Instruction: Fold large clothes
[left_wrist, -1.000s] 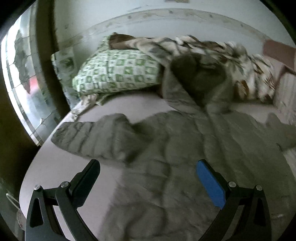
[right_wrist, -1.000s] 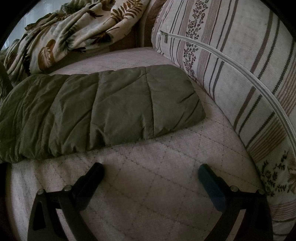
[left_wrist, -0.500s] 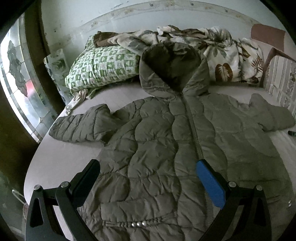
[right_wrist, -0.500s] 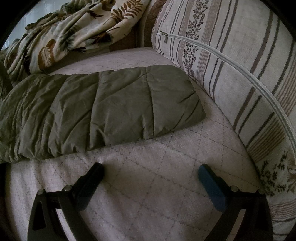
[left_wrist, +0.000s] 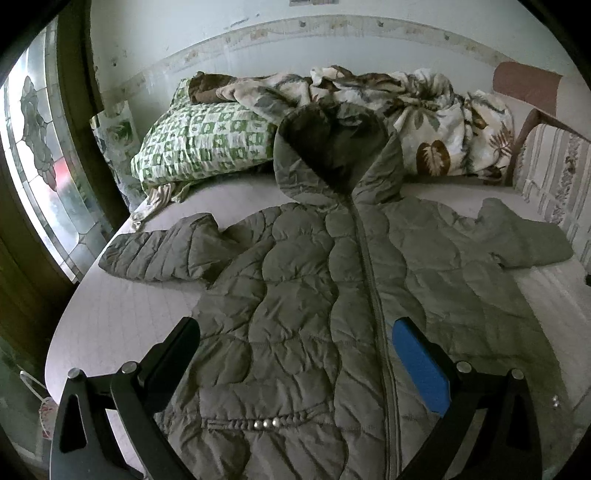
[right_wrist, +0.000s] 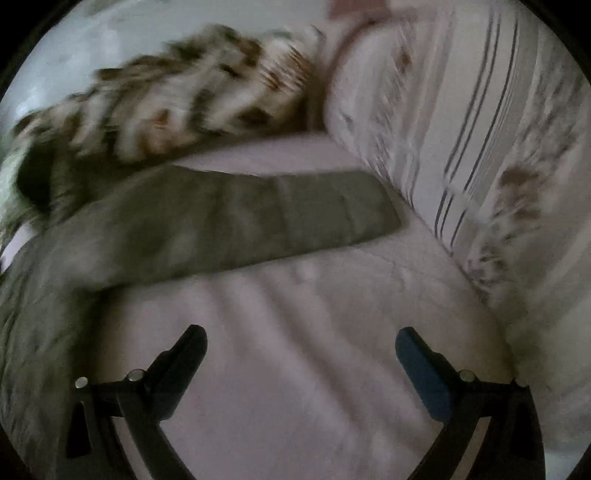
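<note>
Olive quilted jacket (left_wrist: 306, 280) lies spread; bare mattress (right_wrist: 295, 369) beneath wide-spread right gripper (right_wrist: 301, 339).

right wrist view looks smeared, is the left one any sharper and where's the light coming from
Right wrist view: motion-blurred, the jacket sleeve and leaf-print blanket smeared, dim. Left wrist view: sharp, the jacket quilting crisp, daylight from the stained-glass window at left; fisheye bends the edges.

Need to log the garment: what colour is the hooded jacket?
Olive-grey, quilted puffer jacket; clearest in the left wrist view.
</note>
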